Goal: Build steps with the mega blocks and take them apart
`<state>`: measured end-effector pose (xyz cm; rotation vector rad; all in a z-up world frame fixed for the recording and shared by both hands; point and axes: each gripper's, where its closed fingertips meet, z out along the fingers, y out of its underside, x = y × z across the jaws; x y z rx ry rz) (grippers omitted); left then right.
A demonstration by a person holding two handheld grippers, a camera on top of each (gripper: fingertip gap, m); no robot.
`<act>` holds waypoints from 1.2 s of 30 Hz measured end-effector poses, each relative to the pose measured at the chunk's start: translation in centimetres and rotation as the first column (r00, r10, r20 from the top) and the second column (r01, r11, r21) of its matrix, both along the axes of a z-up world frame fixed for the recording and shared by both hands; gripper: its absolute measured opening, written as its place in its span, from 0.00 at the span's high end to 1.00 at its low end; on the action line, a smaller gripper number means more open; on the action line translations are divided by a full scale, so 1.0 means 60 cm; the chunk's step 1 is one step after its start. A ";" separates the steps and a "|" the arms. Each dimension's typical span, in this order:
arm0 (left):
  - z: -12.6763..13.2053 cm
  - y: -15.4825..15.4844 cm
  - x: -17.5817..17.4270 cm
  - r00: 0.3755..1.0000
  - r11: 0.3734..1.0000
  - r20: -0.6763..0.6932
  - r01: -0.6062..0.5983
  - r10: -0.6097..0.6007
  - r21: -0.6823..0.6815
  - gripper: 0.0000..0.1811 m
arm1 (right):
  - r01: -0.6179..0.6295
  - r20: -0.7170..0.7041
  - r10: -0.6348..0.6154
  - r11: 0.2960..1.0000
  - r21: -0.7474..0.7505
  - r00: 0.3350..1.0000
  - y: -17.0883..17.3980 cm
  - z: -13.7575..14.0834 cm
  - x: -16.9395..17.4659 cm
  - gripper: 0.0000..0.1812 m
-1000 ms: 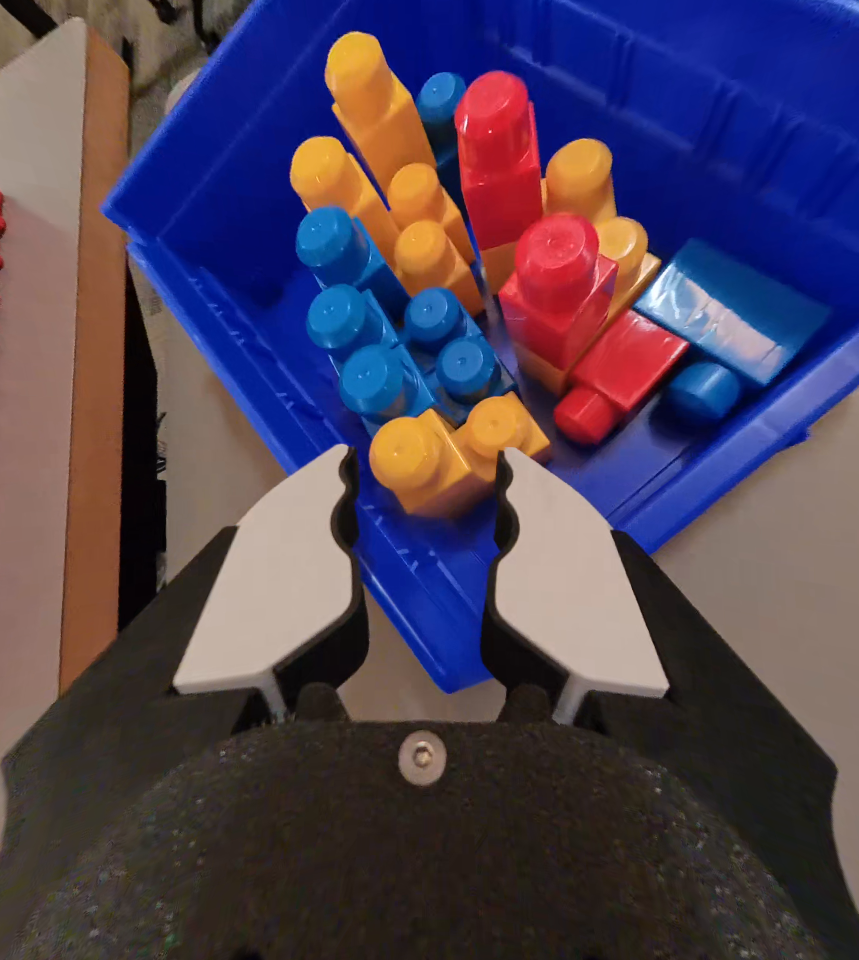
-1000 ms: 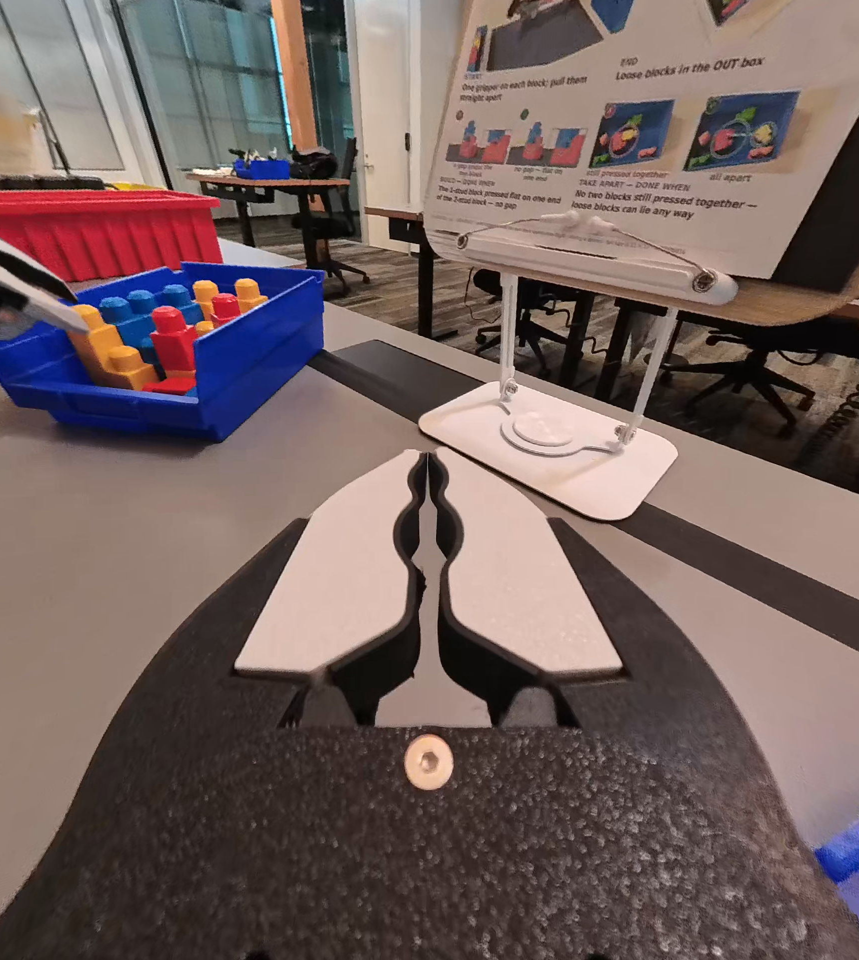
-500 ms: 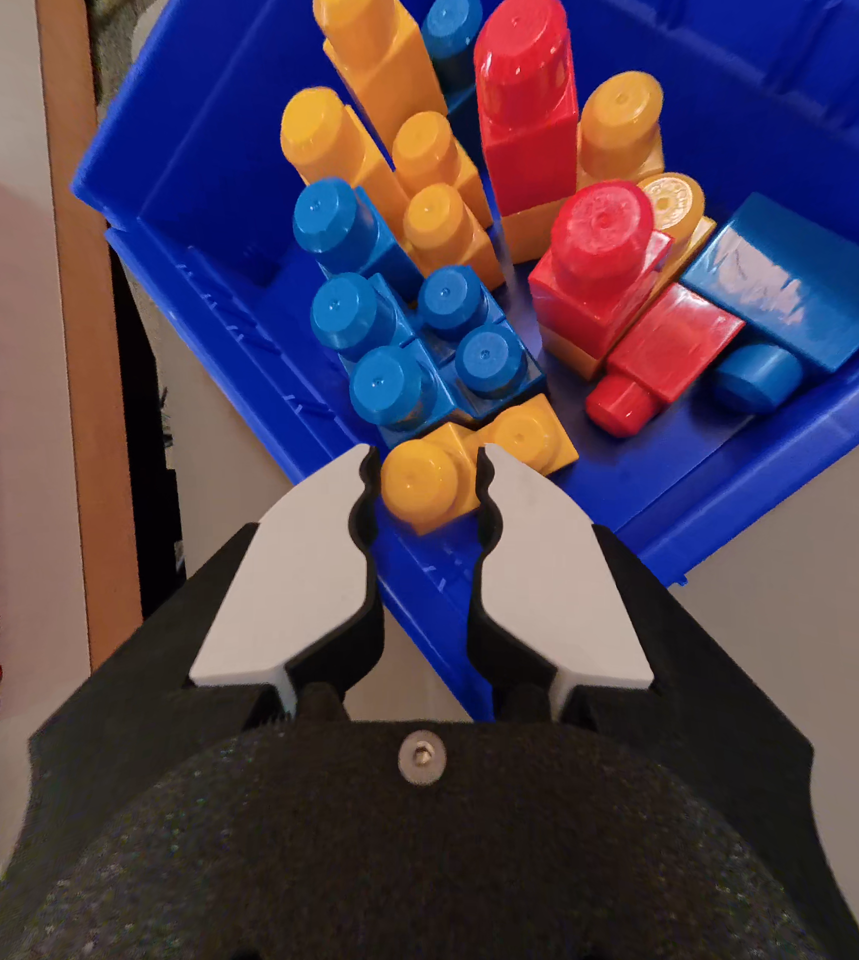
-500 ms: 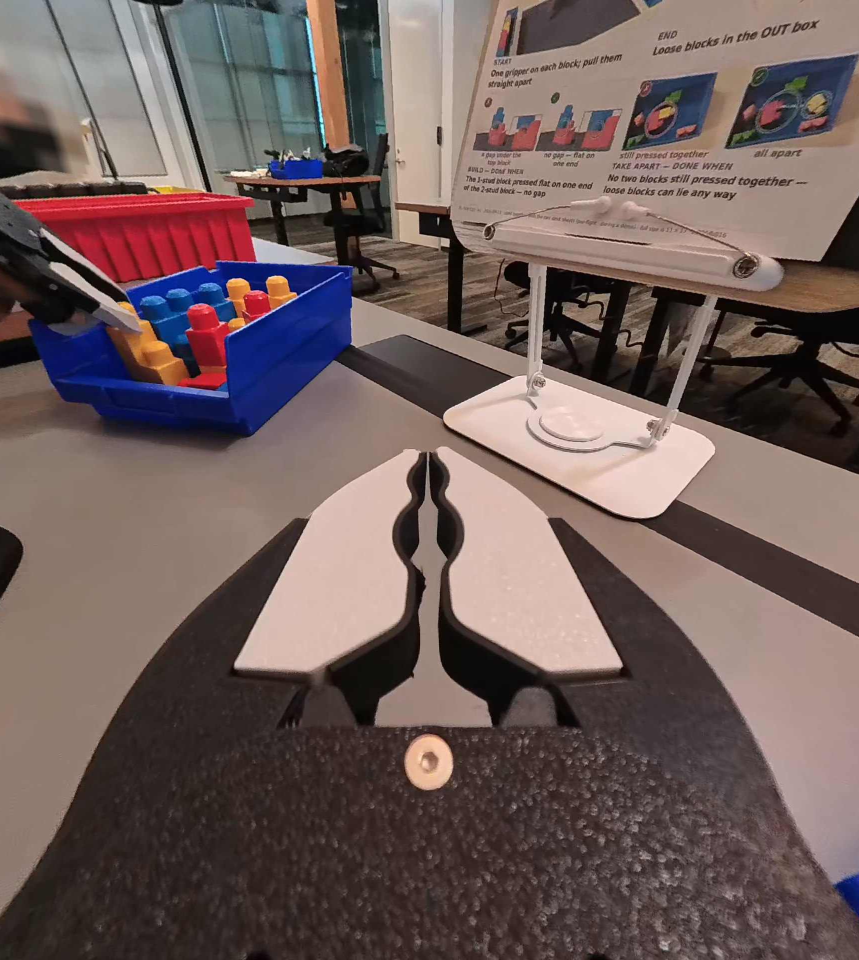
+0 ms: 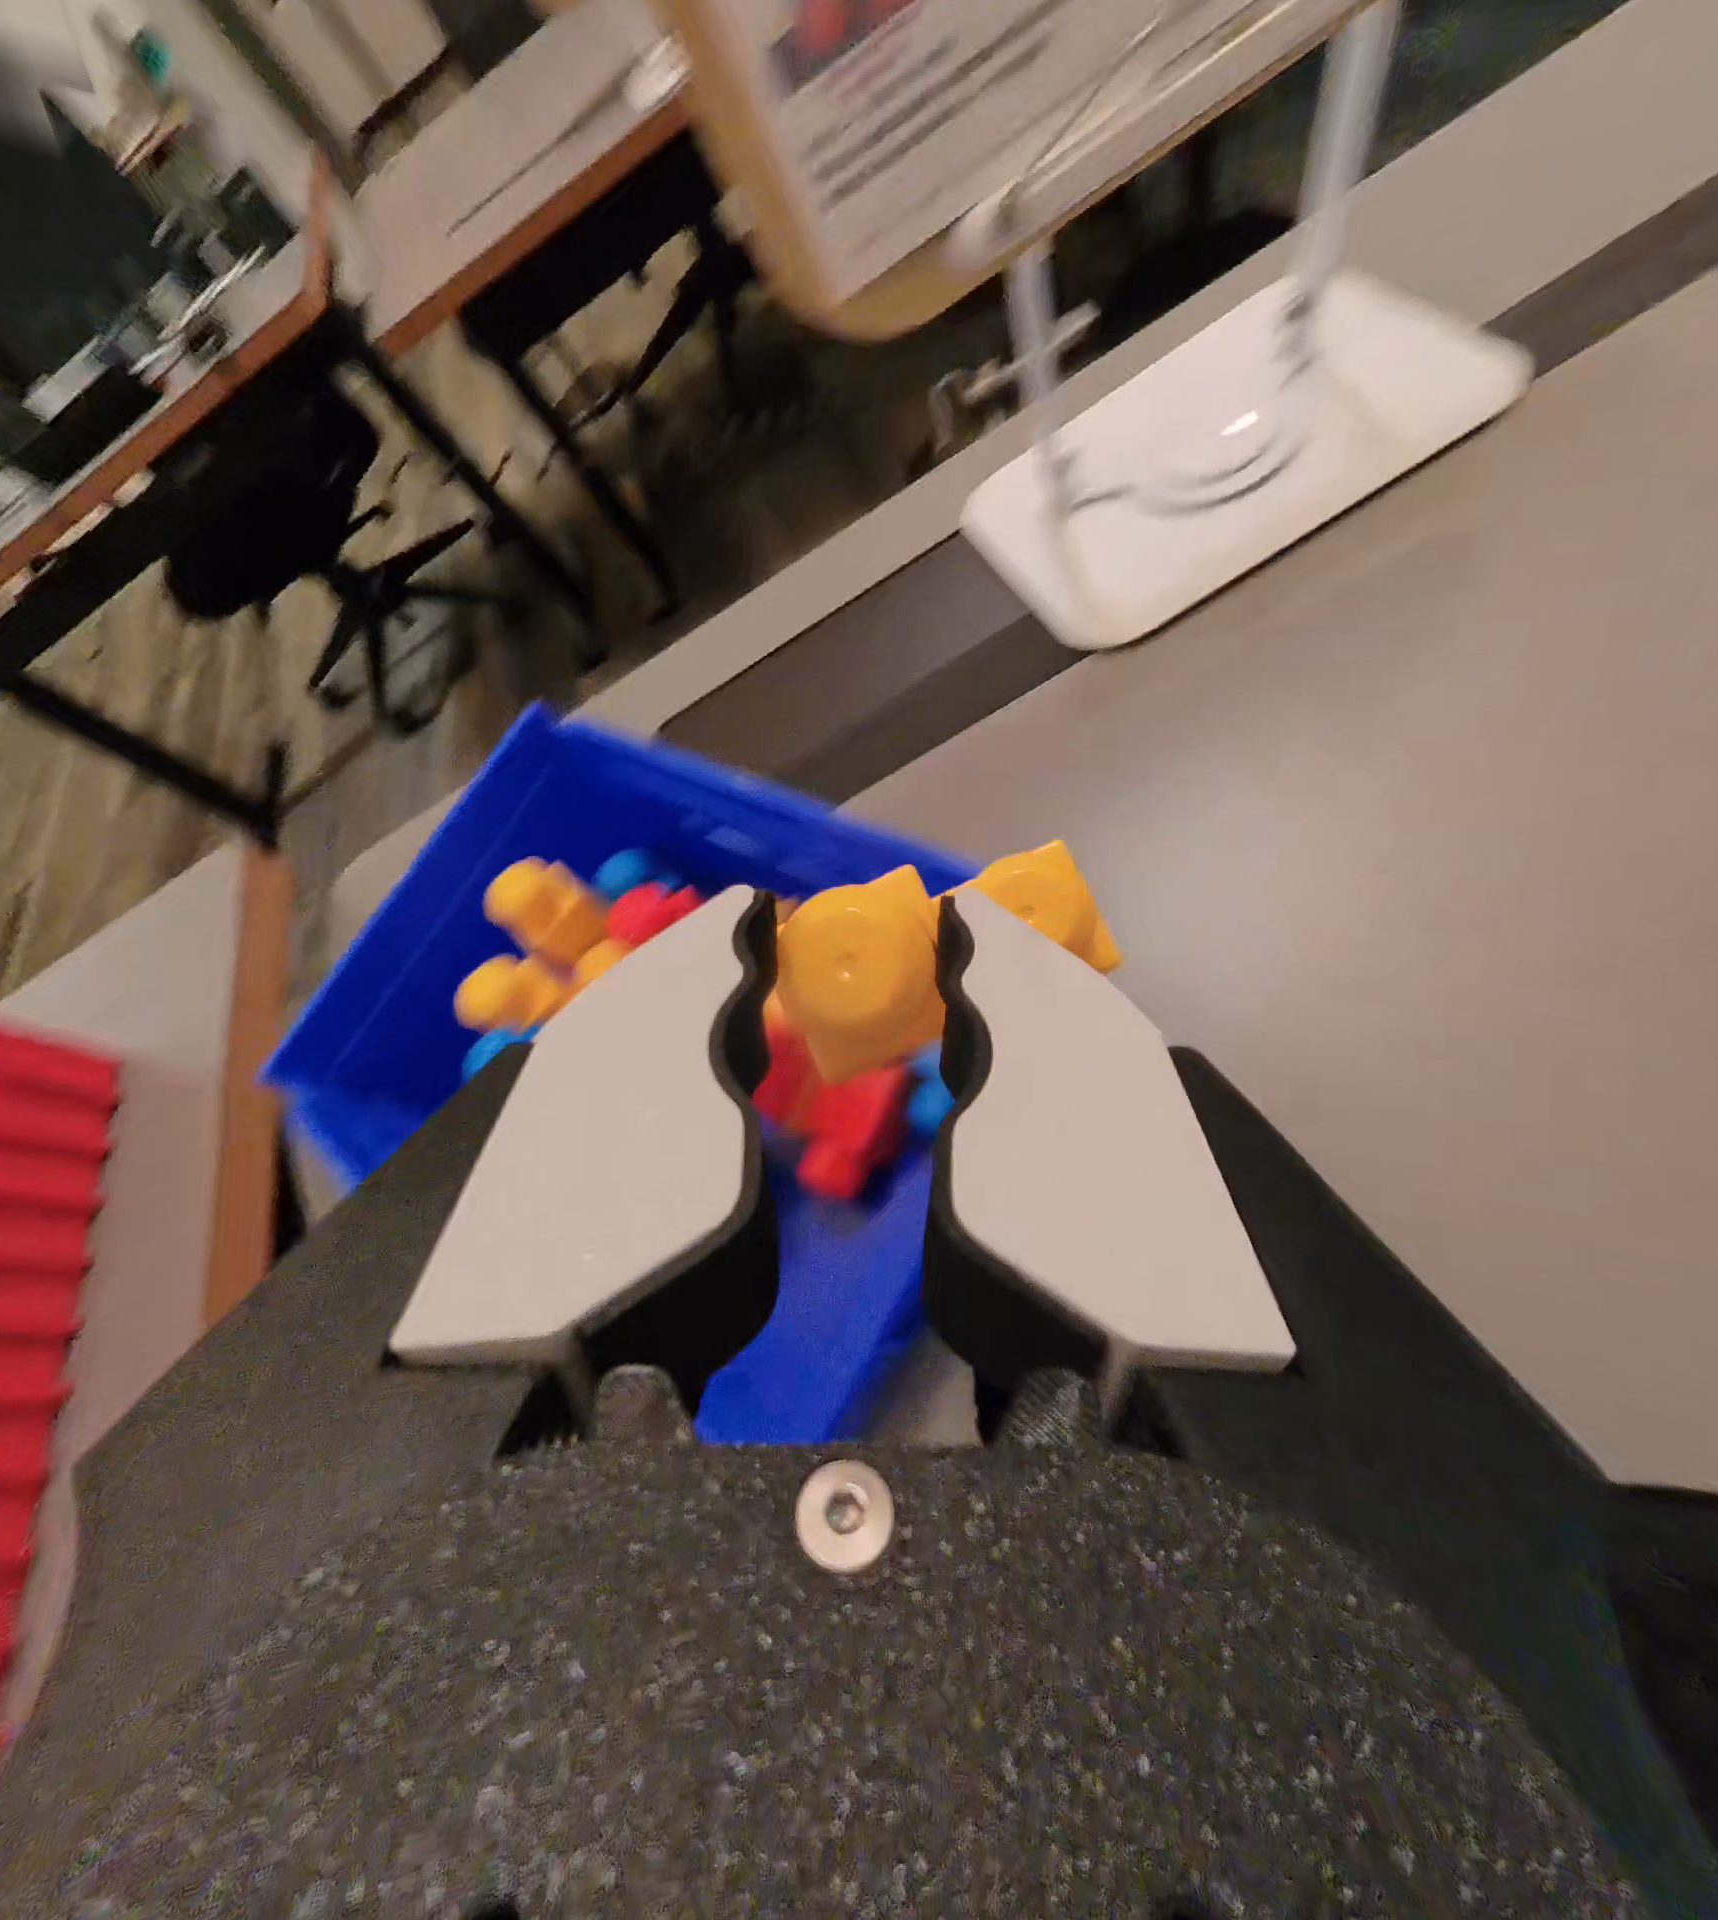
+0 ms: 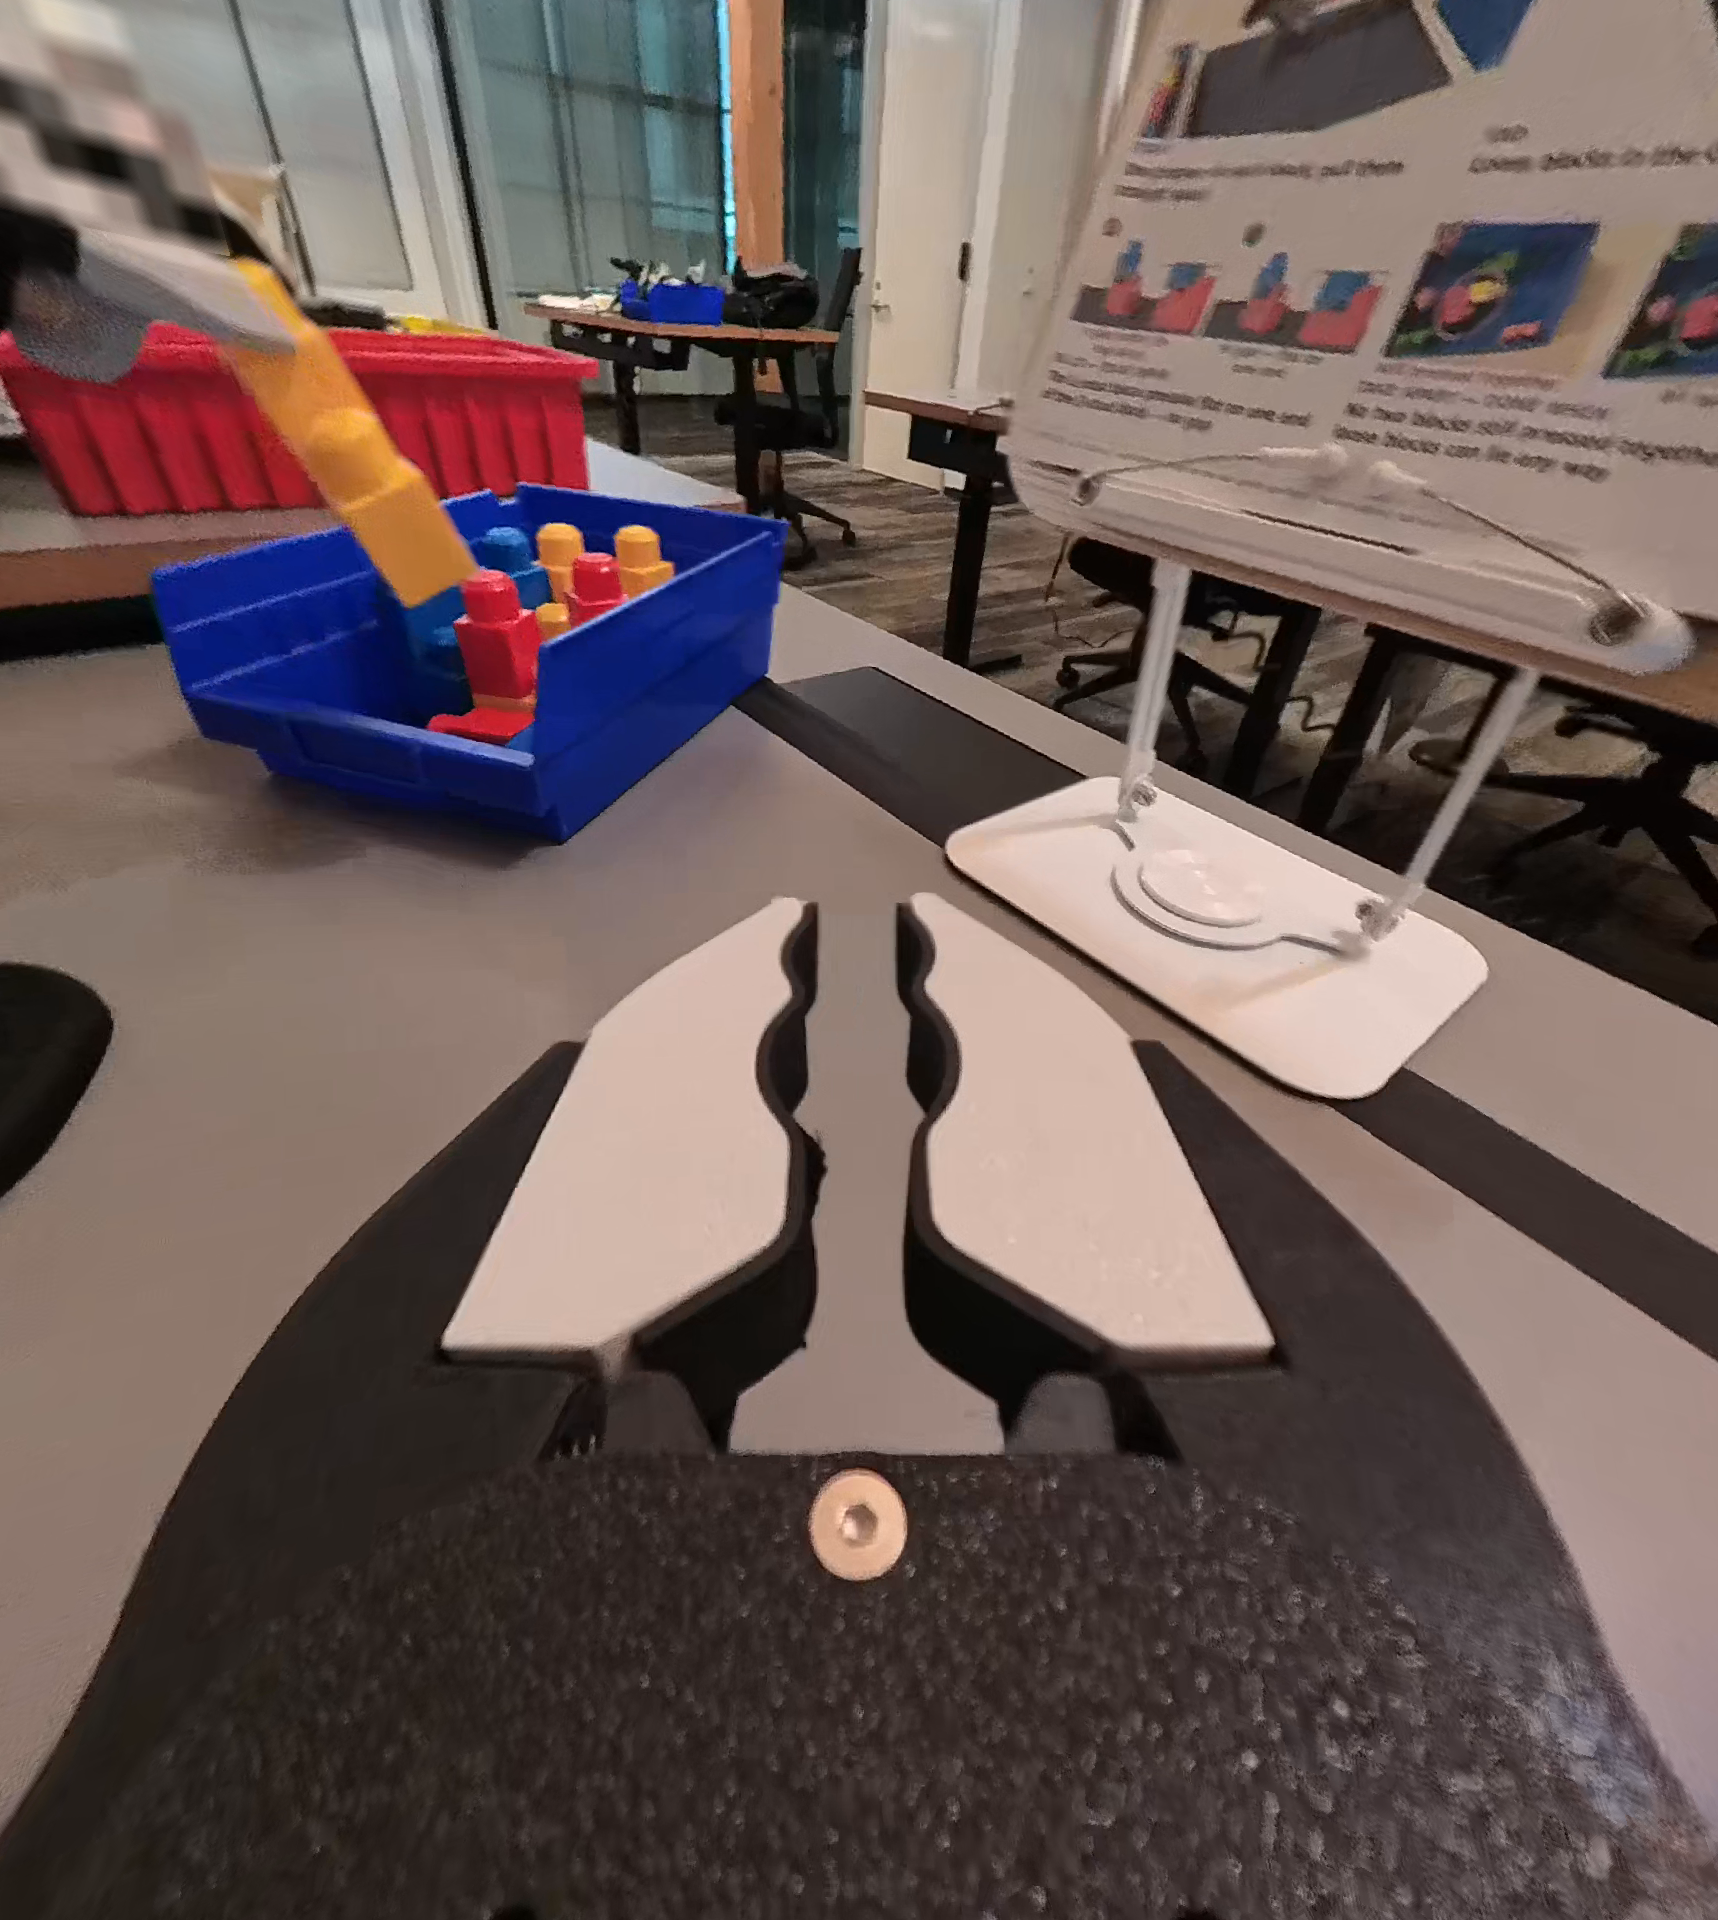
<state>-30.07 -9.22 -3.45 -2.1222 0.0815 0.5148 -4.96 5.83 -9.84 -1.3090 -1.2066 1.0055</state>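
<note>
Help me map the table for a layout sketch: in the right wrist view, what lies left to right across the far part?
Red bin → yellow block held in the left tool → blue bin → white stand base.

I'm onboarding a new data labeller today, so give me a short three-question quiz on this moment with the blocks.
1. True or false: the left claw is shut on a yellow block.
2. Where is that block? A) resting flat on the grey table B) lifted above the blue bin C) inside the red crate
3. Fill in: the right claw is slightly ____ and holds nothing.

Key: 1 true; 2 B; 3 open
</note>
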 end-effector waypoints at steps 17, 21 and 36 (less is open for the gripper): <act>-0.146 0.175 0.373 0.831 0.846 0.157 0.529 -0.533 0.071 0.84 | -0.152 0.395 0.060 0.967 0.206 0.917 -0.073 -0.121 -0.045 0.71; -0.137 0.169 0.380 0.811 0.824 0.148 0.547 -0.565 0.150 0.84 | -0.193 0.404 0.088 0.955 0.227 0.910 -0.076 -0.128 -0.043 0.80; -0.068 0.114 0.446 0.235 0.449 0.386 0.558 -0.892 0.698 0.76 | -0.602 -0.399 0.500 0.776 -0.188 0.768 -0.136 0.065 0.022 0.80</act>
